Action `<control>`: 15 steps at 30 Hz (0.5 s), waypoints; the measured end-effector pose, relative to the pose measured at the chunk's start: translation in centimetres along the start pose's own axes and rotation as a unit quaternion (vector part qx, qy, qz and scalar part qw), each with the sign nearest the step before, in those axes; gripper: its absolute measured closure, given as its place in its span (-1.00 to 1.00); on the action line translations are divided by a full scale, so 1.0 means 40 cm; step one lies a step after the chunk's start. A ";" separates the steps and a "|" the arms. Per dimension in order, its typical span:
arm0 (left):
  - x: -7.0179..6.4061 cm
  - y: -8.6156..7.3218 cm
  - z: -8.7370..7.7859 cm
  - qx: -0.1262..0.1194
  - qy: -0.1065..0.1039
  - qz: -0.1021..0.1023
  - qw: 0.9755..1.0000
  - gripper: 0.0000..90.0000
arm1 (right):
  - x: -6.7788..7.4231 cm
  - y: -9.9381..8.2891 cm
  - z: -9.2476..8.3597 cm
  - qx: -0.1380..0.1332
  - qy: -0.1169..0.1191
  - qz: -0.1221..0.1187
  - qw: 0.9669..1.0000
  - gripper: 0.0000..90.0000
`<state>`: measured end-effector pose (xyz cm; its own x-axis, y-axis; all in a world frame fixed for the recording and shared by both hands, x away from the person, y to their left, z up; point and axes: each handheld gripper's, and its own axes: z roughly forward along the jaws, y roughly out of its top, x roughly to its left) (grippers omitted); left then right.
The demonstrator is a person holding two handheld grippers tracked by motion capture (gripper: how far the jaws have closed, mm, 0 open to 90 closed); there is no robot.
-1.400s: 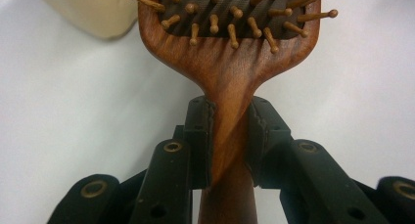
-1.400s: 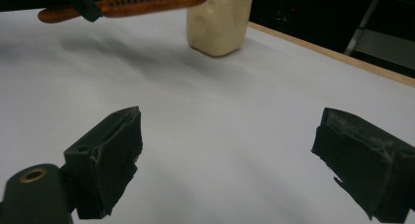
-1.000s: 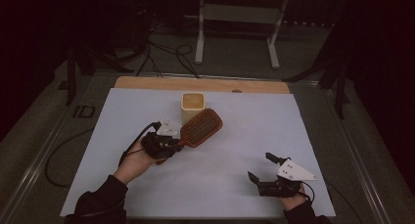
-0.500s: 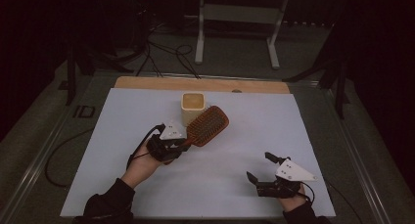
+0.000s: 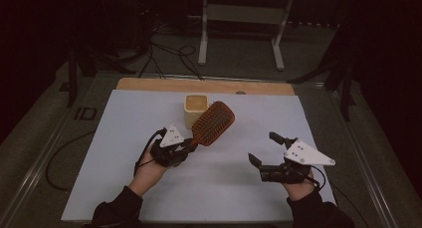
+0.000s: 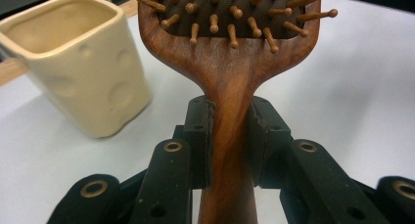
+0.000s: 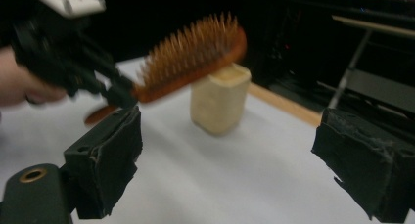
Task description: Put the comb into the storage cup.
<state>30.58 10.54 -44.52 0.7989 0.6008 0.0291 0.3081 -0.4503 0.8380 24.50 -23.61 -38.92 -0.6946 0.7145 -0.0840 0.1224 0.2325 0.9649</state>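
Observation:
A wooden paddle hairbrush [image 5: 214, 122] with wooden pins is held off the table, its head tilted up toward the cream square cup [image 5: 195, 108]. My left gripper [image 5: 188, 146] is shut on the brush's neck [image 6: 230, 131], where both pads press the handle just below the head. The cream cup [image 6: 78, 62] stands upright just left of the brush in the left gripper view. My right gripper [image 5: 263, 147] hovers at the right of the sheet, open, with nothing between its wide-spread pads [image 7: 110, 150]. It looks across at the hairbrush [image 7: 195, 50] and the cup [image 7: 220, 97].
A white sheet [image 5: 124, 153] covers the table, with a wooden strip [image 5: 149, 84] along its far edge. Cables [image 5: 169, 54] and a metal stand [image 5: 239, 19] lie on the dark floor behind. Black cables trail from both grippers.
The left gripper has carried the brush a little to the right, its head now beside and partly in front of the cup. The right gripper has risen off the table.

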 end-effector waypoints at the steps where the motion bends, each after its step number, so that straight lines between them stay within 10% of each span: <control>1: 0.001 -0.001 0.000 0.000 -0.004 -0.003 1.000 0.63 | -0.002 0.017 0.007 -0.003 0.008 0.001 1.000 -0.78; 15: 0.003 -0.031 -0.007 -0.048 0.002 -0.026 0.999 0.63 | -0.033 0.140 0.115 -0.039 0.033 0.065 0.997 -0.79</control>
<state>30.14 11.36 -45.39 0.7817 0.6235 -0.0137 0.2974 -0.3535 0.8869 29.37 -20.21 -34.55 -0.7218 0.6898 0.0564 0.1607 0.0877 0.9831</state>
